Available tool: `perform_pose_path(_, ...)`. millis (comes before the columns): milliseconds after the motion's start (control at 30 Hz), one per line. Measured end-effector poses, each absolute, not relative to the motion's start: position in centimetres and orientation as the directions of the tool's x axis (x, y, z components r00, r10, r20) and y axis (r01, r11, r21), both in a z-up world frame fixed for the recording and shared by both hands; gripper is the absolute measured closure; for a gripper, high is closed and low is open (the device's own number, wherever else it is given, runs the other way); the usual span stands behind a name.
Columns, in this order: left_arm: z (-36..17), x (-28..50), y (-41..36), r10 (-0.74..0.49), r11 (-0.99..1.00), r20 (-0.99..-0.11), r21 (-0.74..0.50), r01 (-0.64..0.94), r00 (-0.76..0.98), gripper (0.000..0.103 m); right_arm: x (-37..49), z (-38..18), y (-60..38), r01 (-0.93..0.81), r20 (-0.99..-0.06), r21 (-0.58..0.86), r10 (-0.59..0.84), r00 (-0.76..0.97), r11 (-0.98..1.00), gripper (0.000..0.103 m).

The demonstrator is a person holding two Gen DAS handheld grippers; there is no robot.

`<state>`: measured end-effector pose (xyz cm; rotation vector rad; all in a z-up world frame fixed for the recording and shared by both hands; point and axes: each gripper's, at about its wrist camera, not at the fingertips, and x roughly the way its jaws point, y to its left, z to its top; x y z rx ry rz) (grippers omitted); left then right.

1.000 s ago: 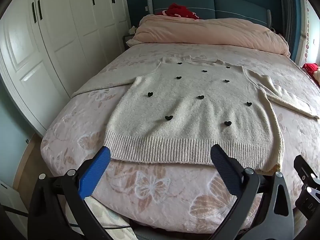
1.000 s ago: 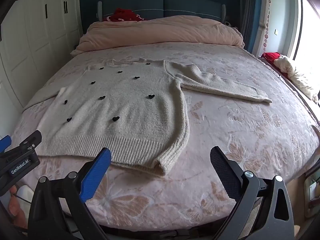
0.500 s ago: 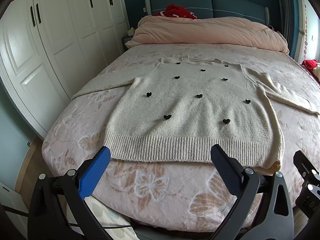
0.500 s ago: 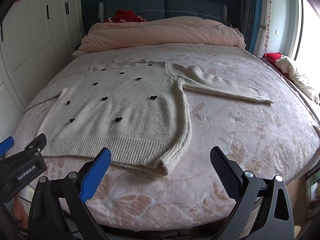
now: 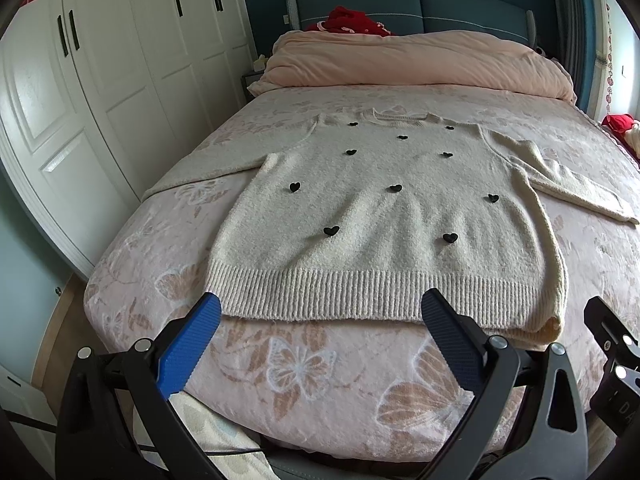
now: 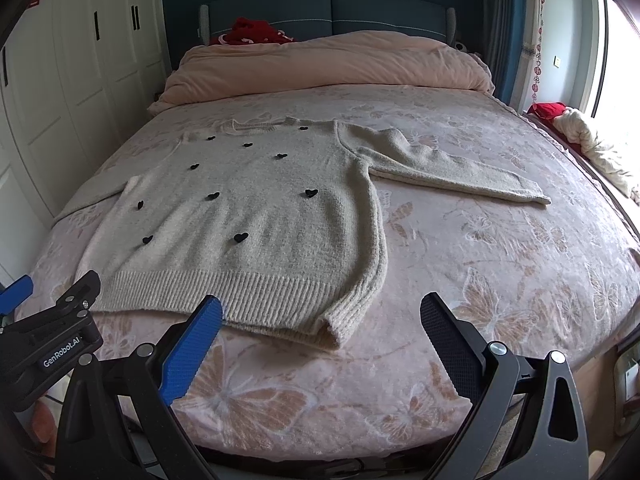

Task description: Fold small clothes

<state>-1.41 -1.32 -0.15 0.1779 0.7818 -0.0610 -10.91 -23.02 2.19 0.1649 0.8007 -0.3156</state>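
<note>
A cream knit sweater [image 5: 384, 216] [image 6: 256, 220] with several small black hearts lies flat on the bed, ribbed hem toward me, neck toward the headboard, both sleeves spread out. My left gripper [image 5: 320, 308] hovers open just short of the hem's middle, nothing between its fingers. My right gripper [image 6: 320, 310] is open too, above the bedspread at the hem's right corner [image 6: 332, 332], which is slightly bunched. The right sleeve [image 6: 460, 178] reaches out to the right. The left gripper's body [image 6: 52, 336] shows at the lower left of the right wrist view.
The bed [image 5: 304, 376] has a pink floral butterfly spread, with a rolled pink duvet [image 5: 420, 60] at the head. White wardrobe doors [image 5: 80, 100] stand close on the left. Red and white cloths [image 6: 580, 136] lie by the window on the right.
Both grippers have drifted slightly back and up from the bed, so the sweater sits a little farther off. Neither gripper has changed its opening.
</note>
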Motion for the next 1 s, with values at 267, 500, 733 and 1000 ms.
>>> perform_pose_path(267, -0.23, -1.45, -1.65, 0.015, 0.982, -0.703, 0.146, 0.123, 0.711, 0.005, -10.97, 2.13, -23.10, 0.336, -0.728, 0.034, -0.207, 0.654, 0.941, 0.005)
perform_pose_path(500, -0.29, -1.61, -1.82, 0.016, 0.982, -0.702, 0.146, 0.122, 0.712, 0.005, -10.95, 2.14, -23.03, 0.332, -0.729, 0.039, -0.201, 0.654, 0.942, 0.005)
perform_pose_path(733, -0.34, -1.54, -1.80, 0.018, 0.982, -0.703, 0.147, 0.121, 0.711, 0.005, -10.96, 2.17, -23.12, 0.331, -0.730, 0.042, -0.197, 0.655, 0.943, 0.005)
perform_pose_path(1000, -0.37, -1.59, -1.86, 0.019, 0.982, -0.702, 0.149, 0.120, 0.712, 0.005, -10.92, 2.20, -23.04, 0.329, -0.730, 0.044, -0.194, 0.655, 0.943, 0.005)
